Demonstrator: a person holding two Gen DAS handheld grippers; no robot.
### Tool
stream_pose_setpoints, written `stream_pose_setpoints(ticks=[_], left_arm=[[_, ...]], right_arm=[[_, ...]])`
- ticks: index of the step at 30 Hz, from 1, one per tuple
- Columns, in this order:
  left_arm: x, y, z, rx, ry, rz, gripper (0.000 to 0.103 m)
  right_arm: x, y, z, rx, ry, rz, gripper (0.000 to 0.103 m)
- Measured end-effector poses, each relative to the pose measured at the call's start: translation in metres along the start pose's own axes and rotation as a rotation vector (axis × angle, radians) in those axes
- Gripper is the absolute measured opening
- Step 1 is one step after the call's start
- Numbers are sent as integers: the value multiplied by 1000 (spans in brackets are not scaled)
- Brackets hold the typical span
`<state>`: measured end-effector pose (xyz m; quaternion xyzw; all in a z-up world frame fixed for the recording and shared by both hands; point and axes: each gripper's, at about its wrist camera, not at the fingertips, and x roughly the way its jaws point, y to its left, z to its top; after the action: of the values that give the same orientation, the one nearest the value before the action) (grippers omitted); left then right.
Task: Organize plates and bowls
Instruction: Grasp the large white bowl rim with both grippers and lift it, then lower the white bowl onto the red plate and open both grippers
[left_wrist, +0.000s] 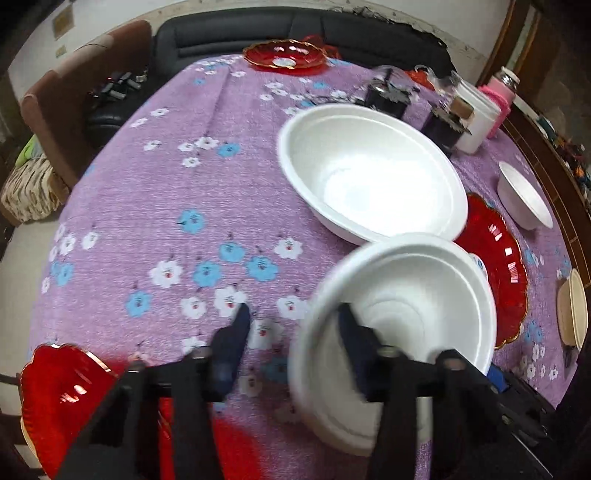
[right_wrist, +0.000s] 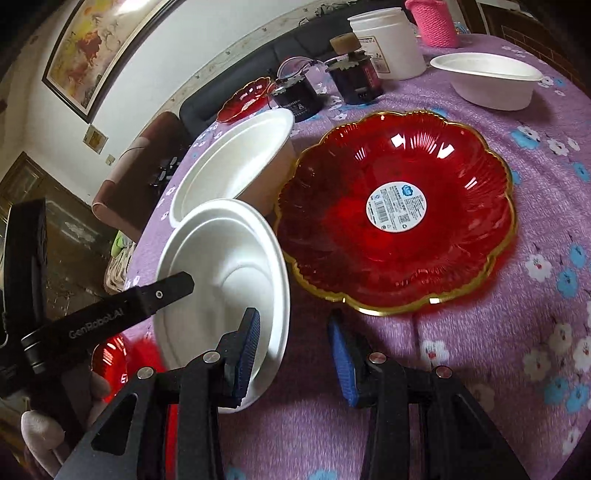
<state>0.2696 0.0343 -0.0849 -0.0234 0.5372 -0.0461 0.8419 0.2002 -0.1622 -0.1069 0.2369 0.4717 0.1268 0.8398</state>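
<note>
My left gripper (left_wrist: 291, 325) is open; its right finger (left_wrist: 354, 339) is inside a tilted white bowl (left_wrist: 402, 325), its left finger outside the rim. The same bowl (right_wrist: 225, 273) is at the left of the right wrist view, with the left gripper's finger (right_wrist: 162, 295) in it. A larger white bowl (left_wrist: 369, 177) (right_wrist: 236, 162) stands behind it. My right gripper (right_wrist: 295, 347) is open and empty just before a red gold-rimmed plate (right_wrist: 399, 210) (left_wrist: 495, 266). Its left finger overlaps the tilted bowl's rim.
A small white bowl (left_wrist: 524, 195) (right_wrist: 487, 79) stands at the right. Further red plates lie at the far edge (left_wrist: 284, 55) and near left (left_wrist: 62, 391). Dark jars (right_wrist: 354, 79), a white tub (right_wrist: 388, 44) and a pink holder (right_wrist: 432, 22) stand behind. A beige bowl (left_wrist: 572, 314) is at right.
</note>
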Motion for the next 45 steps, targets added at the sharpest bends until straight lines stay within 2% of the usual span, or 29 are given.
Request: stream_pose_setpoints(ticks=[1, 2, 5, 8, 11, 17, 24, 27, 32, 41, 42, 45], left_arm=[[2, -2, 1, 7, 9, -13, 23], [1, -3, -1, 10, 12, -12, 23], [-6, -10, -4, 24, -10, -3, 20], [-24, -13, -9, 38, -54, 6, 19], [-51, -7, -18, 33, -99, 5, 19], [-112, 35, -52, -42, -172, -9, 19], [-152, 101, -105, -178, -223, 27, 19], [-153, 125, -123, -229, -220, 50, 19], [-129, 162, -143, -322, -158, 65, 19], [-100, 179, -152, -368, -120, 77, 20], [-99, 180, -152, -371, -118, 76, 22], [-99, 182, -153, -381, -122, 66, 36]], right_arm=[[1, 1, 1, -6, -2, 1, 42], [1, 2, 0, -13, -3, 3, 42], [0, 9, 2, -47, -10, 16, 16], [-9, 16, -1, -77, -31, -6, 15], [-30, 31, -6, -121, -63, 8, 15], [-63, 78, -24, -232, -99, 63, 15], [-59, 143, -63, -340, -26, 159, 15], [-47, 167, -82, -392, 11, 162, 15], [-14, 196, -108, -459, 83, 129, 15], [21, 199, -113, -485, 126, 62, 15], [23, 198, -114, -483, 128, 57, 15], [26, 196, -111, -471, 121, 66, 18]])
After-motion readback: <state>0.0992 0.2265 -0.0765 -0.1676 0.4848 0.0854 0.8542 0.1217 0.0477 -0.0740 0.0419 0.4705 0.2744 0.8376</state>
